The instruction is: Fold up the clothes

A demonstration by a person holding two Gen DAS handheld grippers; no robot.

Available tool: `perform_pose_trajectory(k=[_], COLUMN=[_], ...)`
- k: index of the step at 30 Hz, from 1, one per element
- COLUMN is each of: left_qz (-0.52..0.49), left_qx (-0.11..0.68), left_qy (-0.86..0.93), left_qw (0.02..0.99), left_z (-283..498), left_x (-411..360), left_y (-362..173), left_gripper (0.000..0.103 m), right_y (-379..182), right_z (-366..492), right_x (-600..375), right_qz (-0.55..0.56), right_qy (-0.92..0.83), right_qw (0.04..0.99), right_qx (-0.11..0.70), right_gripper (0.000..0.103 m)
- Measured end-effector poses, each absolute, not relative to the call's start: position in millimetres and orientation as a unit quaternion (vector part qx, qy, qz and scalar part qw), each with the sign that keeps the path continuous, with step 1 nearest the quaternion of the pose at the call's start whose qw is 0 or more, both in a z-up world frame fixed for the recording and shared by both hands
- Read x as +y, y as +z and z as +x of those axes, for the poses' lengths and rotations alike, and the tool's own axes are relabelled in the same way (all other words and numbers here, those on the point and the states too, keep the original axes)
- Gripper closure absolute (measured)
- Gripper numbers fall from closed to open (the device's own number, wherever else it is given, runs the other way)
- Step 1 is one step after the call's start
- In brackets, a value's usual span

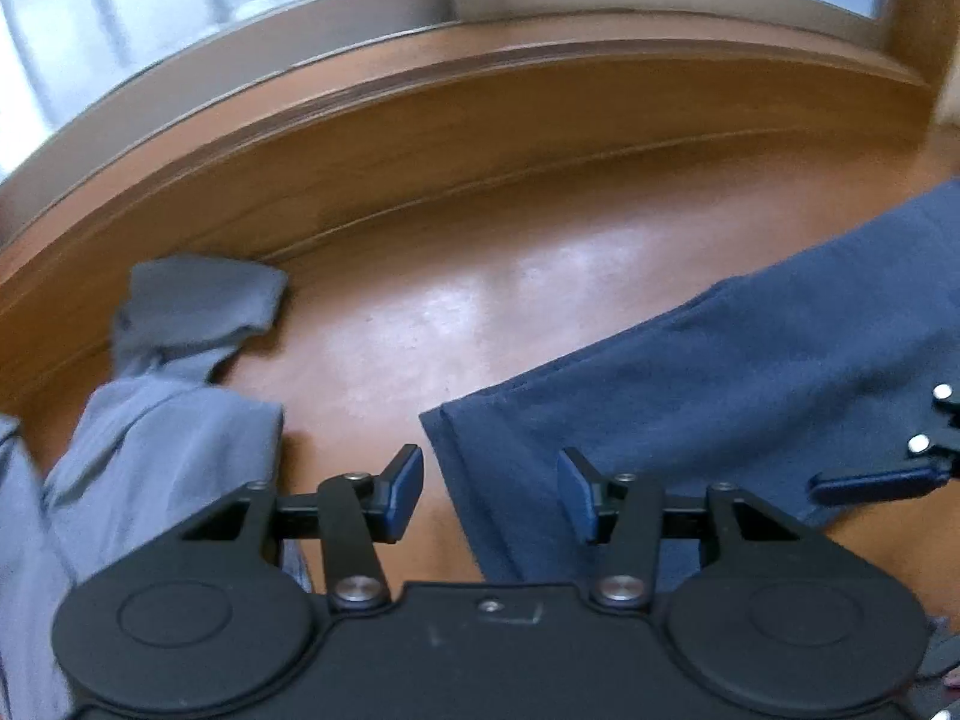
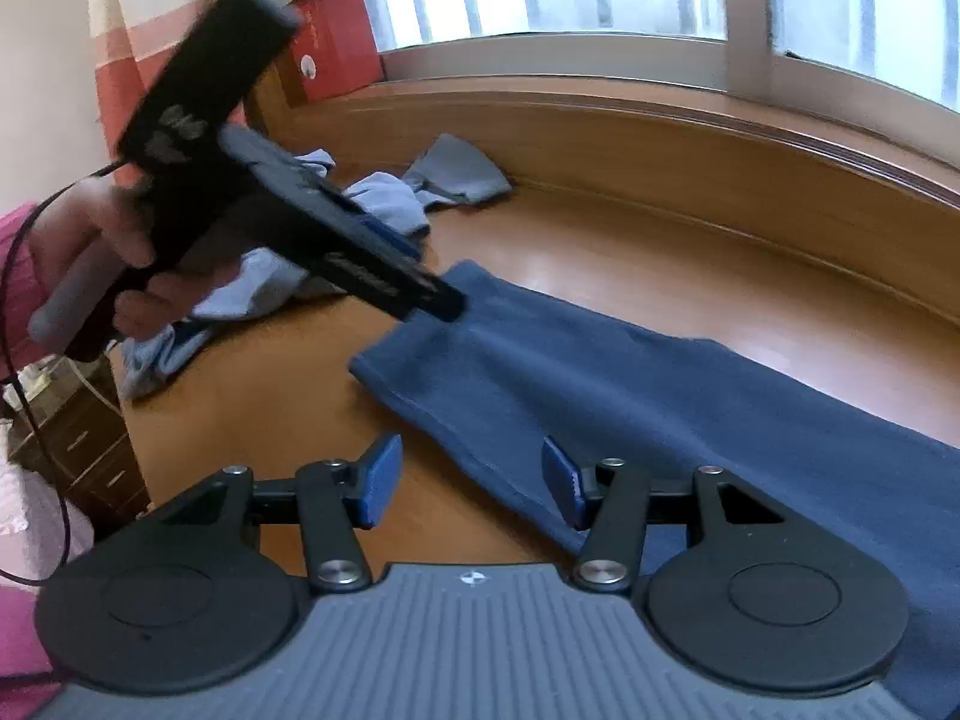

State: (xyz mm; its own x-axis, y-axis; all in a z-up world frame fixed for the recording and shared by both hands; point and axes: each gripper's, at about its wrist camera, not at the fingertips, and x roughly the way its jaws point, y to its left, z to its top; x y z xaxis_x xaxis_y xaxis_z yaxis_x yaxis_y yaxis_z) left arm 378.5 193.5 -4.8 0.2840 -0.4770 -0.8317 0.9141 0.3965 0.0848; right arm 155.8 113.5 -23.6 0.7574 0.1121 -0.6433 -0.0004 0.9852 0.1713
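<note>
Here both grippers' fingers [image 1: 573, 495] gape empty above navy cloth [image 2: 600, 396]; grey garment [image 1: 180, 420] beside.

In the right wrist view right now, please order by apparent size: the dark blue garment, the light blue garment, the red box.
1. dark blue garment, clearly largest.
2. light blue garment, partly hidden behind the left gripper.
3. red box, smallest, though it stands farther away, so true size is unsure.

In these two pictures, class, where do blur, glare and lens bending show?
Left wrist view: window glare on the wooden surface, the window ledge bowed, the grey garment soft. Right wrist view: the left claw smeared by motion, the navy garment fairly sharp.
</note>
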Motion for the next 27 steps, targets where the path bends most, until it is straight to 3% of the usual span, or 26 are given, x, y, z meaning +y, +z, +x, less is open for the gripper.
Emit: perform_pose_trajectory(k=[10,18,23,27], left_qz=[0.297,0.294,0.324,0.324], left_qx=[0.366,0.346,0.295,0.317], left_qy=[-0.592,-0.609,-0.615,-0.618], left_qw=[0.655,0.651,0.656,0.642], left_z=[413.4,414.4,398.7,403.9], left_x=[197.3,198.4,201.3,191.1], left_y=[-17.3,-17.8,-13.4,-24.3], left_gripper=[0.058,0.062,0.063,0.063], right_y=[-31.9,-31.5,-31.7,-35.1], right_z=[203.8,219.3,222.6,222.8], right_x=[180.8,198.3,199.3,196.3], right_qz=[0.127,0.147,0.144,0.145], right_qy=[-0.12,-0.151,-0.154,-0.157], right_qw=[0.921,0.914,0.914,0.912], right_qx=[0.349,0.347,0.348,0.349], right_gripper=[0.048,0.048,0.048,0.048])
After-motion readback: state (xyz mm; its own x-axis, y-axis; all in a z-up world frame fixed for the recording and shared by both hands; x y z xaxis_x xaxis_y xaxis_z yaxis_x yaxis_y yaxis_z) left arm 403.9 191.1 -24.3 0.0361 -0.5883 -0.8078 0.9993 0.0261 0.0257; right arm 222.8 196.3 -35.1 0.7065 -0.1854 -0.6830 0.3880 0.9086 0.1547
